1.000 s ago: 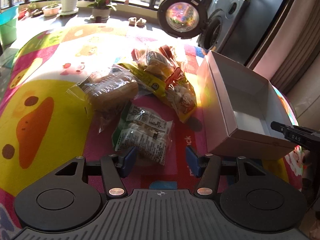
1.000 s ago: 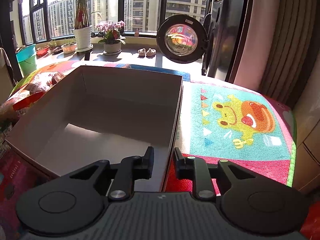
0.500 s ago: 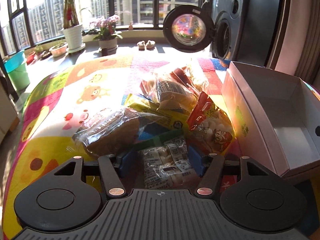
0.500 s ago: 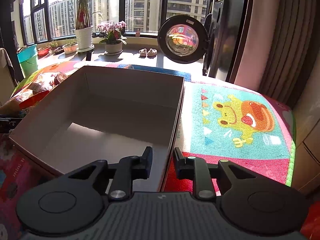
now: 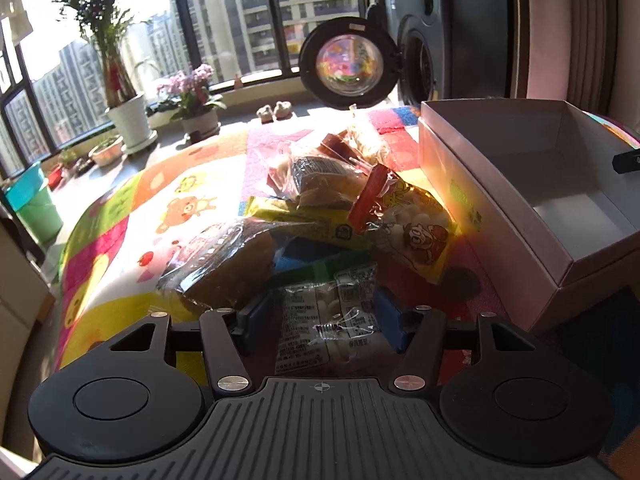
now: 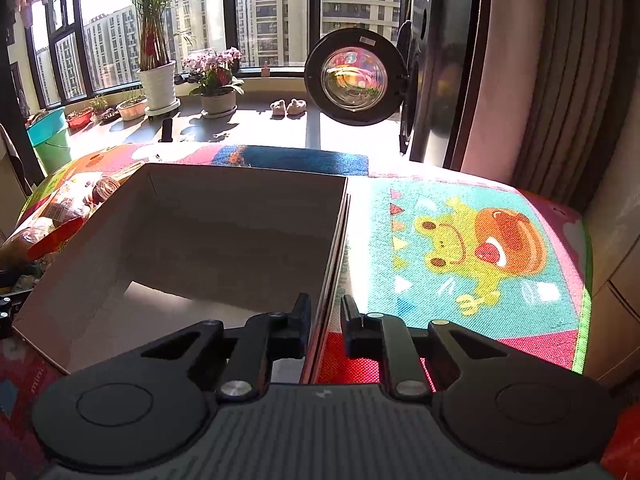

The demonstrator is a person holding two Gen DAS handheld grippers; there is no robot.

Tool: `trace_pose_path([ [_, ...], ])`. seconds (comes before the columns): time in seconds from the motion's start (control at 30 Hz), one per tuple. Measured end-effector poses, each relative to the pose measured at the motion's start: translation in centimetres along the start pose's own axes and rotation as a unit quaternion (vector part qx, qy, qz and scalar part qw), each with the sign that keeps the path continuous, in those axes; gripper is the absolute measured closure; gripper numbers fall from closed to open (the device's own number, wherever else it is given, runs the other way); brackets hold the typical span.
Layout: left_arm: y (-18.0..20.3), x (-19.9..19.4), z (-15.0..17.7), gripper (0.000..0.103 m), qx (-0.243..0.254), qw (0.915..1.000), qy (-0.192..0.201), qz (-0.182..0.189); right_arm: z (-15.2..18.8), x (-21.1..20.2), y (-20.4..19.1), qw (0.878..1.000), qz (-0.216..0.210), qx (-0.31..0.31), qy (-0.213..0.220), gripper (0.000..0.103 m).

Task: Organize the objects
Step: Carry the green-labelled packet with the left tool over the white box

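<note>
Your left gripper sits spread around the snack packet, lengthwise between the fingers, maybe touching; right gripper pinches the box wall.

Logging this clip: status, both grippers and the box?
Left gripper open, fingers straddling clear snack packet. Right gripper shut on box wall, just closed. Box empty. Snack pile beside it.

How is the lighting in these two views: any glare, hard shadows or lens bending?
Left wrist view: low sun washes out the mat and glints off the snack bags; window frames bow from the fisheye. Right wrist view: sharp, with a hard shadow across the box floor and bright window backlight.
</note>
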State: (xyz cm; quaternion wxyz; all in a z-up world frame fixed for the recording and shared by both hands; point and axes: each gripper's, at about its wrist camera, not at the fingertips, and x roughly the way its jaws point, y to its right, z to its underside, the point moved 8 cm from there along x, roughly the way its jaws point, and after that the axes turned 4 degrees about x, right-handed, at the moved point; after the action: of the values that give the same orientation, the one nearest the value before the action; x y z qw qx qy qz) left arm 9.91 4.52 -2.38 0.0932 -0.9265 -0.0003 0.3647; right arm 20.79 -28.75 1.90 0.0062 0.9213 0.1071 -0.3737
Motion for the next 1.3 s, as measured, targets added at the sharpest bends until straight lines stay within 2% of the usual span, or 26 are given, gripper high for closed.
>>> trace_pose_path([
  [0.07, -0.5, 0.6, 0.6, 0.040, -0.025, 0.9993, -0.016, 0.023, -0.2, 0.1, 0.0, 1.000, 0.004, -0.001, 0.000, 0.093],
  [0.13, -0.6, 0.9, 0.8, 0.039, -0.039, 0.9985, -0.010, 0.037, -0.1, 0.2, -0.2, 1.000, 0.011, -0.010, 0.001, 0.094],
  [0.33, -0.1, 0.2, 0.8, 0.051, -0.022, 0.9994, 0.007, 0.026, -0.3, 1.2, -0.4, 0.999, 0.028, -0.019, 0.001, 0.094],
  [0.43, 0.0, -0.8, 0.4, 0.053, -0.015, 0.9995, 0.002, 0.026, -0.5, 1.4, -0.5, 0.999, 0.034, -0.028, 0.000, 0.093],
  [0.53, 0.8, -3.0, -0.6, 0.053, 0.000, 0.9990, 0.013, 0.042, -0.3, 1.3, -0.4, 0.999, 0.031, -0.031, 0.001, 0.094],
  [0.73, 3.6, -6.0, -5.3, 0.053, 0.008, 0.9949, 0.057, 0.084, 0.0, 1.4, -0.3, 0.999, 0.029, -0.026, 0.000, 0.094],
  [0.97, 7.9, -4.0, -9.1, 0.053, 0.020, 0.9927, 0.062, 0.101, -0.1, 1.3, -0.2, 1.000, 0.025, -0.018, -0.004, 0.094],
  [1.3, 9.0, -0.6, -9.2, 0.052, 0.018, 0.9949, 0.033, 0.094, -0.2, 0.8, -0.3, 1.000, 0.024, -0.015, -0.004, 0.094],
])
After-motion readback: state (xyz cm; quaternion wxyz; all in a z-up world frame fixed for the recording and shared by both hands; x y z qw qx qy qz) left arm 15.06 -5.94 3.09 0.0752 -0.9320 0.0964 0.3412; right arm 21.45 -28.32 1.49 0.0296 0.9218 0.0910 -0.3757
